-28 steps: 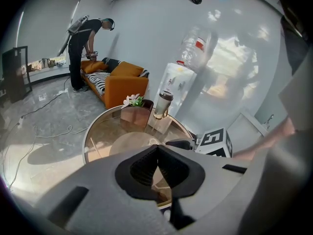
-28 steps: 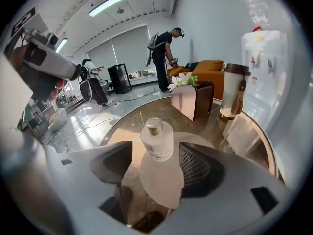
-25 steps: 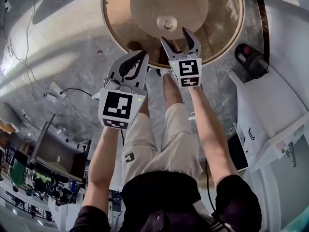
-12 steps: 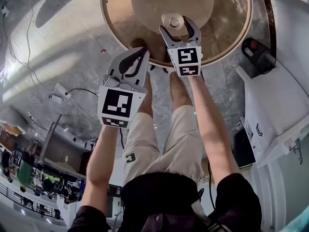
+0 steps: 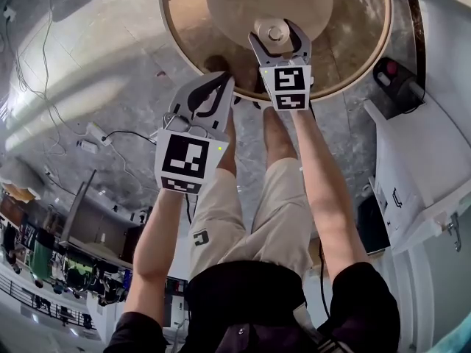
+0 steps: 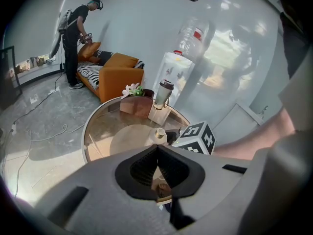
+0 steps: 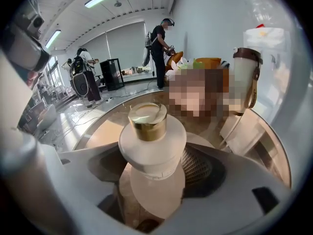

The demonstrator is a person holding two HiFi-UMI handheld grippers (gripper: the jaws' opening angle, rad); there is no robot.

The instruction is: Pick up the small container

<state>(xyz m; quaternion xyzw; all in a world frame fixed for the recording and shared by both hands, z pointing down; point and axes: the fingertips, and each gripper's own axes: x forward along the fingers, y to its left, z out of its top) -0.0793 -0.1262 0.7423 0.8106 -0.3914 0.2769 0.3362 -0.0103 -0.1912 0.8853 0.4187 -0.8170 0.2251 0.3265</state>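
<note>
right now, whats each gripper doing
Left gripper: shut, empty.
Right gripper: open around the small white gold-capped bottle, not gripping it.

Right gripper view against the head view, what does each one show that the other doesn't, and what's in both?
Only the right gripper view: a side-on look at the gold cap of the small container, and people standing across the room. Only the head view: the left gripper, jaws together, held near the edge of the round table, plus the person's legs. Both: the small container standing on the table between the open jaws of the right gripper.
</note>
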